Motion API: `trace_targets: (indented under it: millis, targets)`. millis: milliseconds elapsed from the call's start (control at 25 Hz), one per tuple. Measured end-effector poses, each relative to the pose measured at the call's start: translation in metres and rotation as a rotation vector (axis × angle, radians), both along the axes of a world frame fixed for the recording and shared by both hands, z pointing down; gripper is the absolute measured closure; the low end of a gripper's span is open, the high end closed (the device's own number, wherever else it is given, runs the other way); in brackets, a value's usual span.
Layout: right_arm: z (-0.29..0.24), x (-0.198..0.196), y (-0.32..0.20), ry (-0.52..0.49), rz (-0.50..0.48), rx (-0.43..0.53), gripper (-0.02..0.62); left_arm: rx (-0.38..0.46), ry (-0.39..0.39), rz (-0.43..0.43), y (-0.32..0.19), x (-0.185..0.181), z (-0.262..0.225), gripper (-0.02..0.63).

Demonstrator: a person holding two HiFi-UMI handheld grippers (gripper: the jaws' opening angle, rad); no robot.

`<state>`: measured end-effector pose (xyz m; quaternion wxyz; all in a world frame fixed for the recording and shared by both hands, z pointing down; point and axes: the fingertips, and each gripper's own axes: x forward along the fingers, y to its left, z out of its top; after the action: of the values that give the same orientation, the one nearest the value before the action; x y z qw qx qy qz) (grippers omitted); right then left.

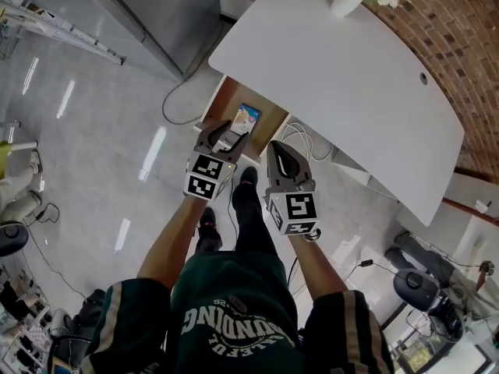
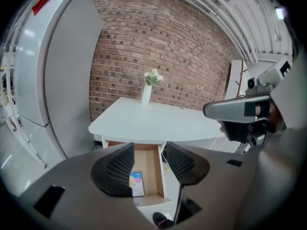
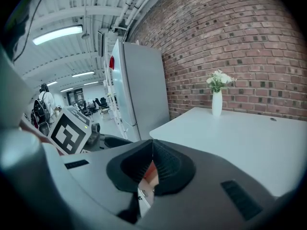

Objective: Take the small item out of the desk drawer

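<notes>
Under the white desk's (image 1: 351,76) near edge, the wooden drawer (image 1: 231,100) stands pulled open, with a small colourful packet (image 1: 248,116) lying flat inside. The left gripper (image 1: 222,135) hovers over the drawer's front, its fingers (image 2: 115,169) partly apart with nothing between them. Beside it, the right gripper's (image 1: 279,150) fingers (image 3: 136,169) are closed together, empty.

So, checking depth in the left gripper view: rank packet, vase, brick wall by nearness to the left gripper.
1. Packet, in the open drawer.
2. Vase, at the desk's far edge.
3. Brick wall, behind the desk.
</notes>
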<state>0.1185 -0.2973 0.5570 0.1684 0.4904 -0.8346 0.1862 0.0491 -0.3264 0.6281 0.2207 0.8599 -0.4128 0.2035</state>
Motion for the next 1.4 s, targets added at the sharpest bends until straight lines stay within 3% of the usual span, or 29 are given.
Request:
trace_targets:
  millis: [360, 520, 840, 1400]
  targets:
    - [0.027, 0.007, -0.005, 0.0, -0.024, -0.045, 0.571, -0.122, -0.073, -0.012, -0.001, 0.013, 0.055, 0.356]
    - [0.039, 0.006, -0.011, 0.008, -0.03, -0.063, 0.571, -0.146, -0.076, -0.029, -0.01, 0.016, 0.074, 0.336]
    - [0.074, 0.006, -0.019, 0.03, -0.027, -0.107, 0.571, -0.219, -0.16, -0.01, -0.021, 0.018, 0.128, 0.291]
    - [0.129, 0.019, -0.024, 0.025, -0.024, -0.183, 0.571, -0.328, -0.198, -0.021, -0.046, 0.03, 0.212, 0.221]
